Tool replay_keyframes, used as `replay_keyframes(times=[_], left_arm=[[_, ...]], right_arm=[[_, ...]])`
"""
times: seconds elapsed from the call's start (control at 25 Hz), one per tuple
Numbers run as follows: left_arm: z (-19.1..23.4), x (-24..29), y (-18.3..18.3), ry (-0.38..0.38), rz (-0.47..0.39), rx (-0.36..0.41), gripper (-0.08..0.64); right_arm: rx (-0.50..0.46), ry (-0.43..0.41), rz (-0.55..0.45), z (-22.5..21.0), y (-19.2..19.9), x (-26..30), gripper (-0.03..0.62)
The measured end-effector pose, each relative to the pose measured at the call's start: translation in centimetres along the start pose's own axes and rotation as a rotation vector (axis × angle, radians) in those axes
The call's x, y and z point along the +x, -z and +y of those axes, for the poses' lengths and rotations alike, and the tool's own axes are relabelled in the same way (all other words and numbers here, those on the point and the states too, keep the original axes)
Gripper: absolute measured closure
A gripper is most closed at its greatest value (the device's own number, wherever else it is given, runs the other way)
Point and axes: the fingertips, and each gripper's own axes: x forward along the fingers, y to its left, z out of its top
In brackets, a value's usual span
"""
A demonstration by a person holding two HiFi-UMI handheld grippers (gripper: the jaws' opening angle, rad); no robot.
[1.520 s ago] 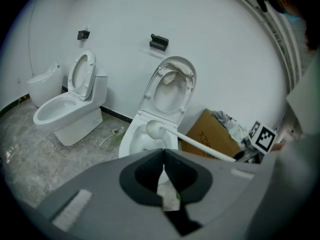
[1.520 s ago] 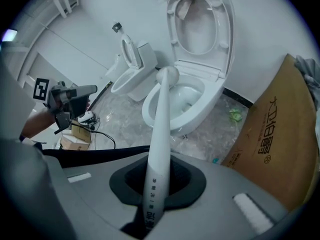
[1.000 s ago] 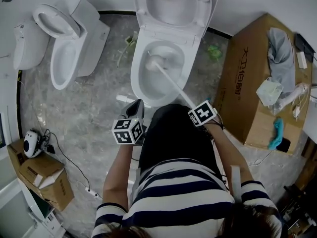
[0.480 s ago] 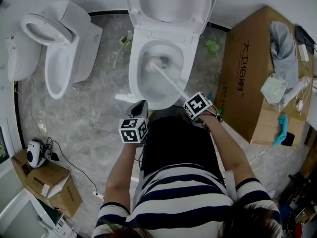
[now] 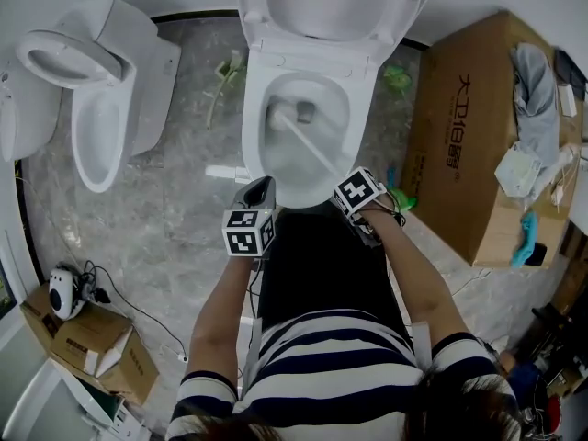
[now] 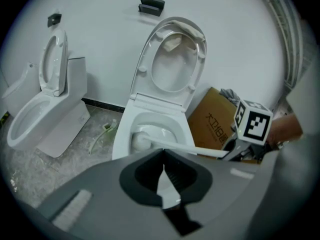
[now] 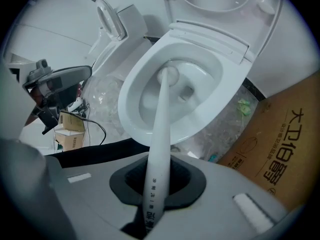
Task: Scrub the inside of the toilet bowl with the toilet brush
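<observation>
Slanting toilet brush (image 5: 312,150) points (head-first) into toilet bowl (image 5: 252,145)

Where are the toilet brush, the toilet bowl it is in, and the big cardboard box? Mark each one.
toilet brush (image 7: 161,119): right gripper view, on its white handle.
toilet bowl (image 5: 251,141): head view, on the left rim.
cardboard box (image 5: 459,182): head view, on its brown top face.
</observation>
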Motion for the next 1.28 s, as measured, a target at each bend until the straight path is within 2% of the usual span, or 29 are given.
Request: replay_keyframes(times=[0.36, 0.72, 1.12, 1.28], left_arm=[[2.4, 1.9, -0.7, 0.004, 0.033, -0.006, 0.56], [2.0, 3.5, -1.6, 0.016, 0.04, -0.028, 0.56], [1.9, 4.1, -2.4, 0.015, 0.045, -0.015, 0.56], [1.7, 4.4, -2.4, 0.02, 0.051, 0.0, 0.56]], right_arm=[[0.004, 0.004, 0.04, -0.8, -2.3, 1.1, 0.558], [-0.032, 0.015, 0.05, -2.6, -3.3, 1.0, 0.558], [-0.065, 0.056, 0.056, -4.7, -3.8, 0.6, 0.558], [-0.058, 0.103, 0.075, -6.0, -3.5, 0.0, 0.558]])
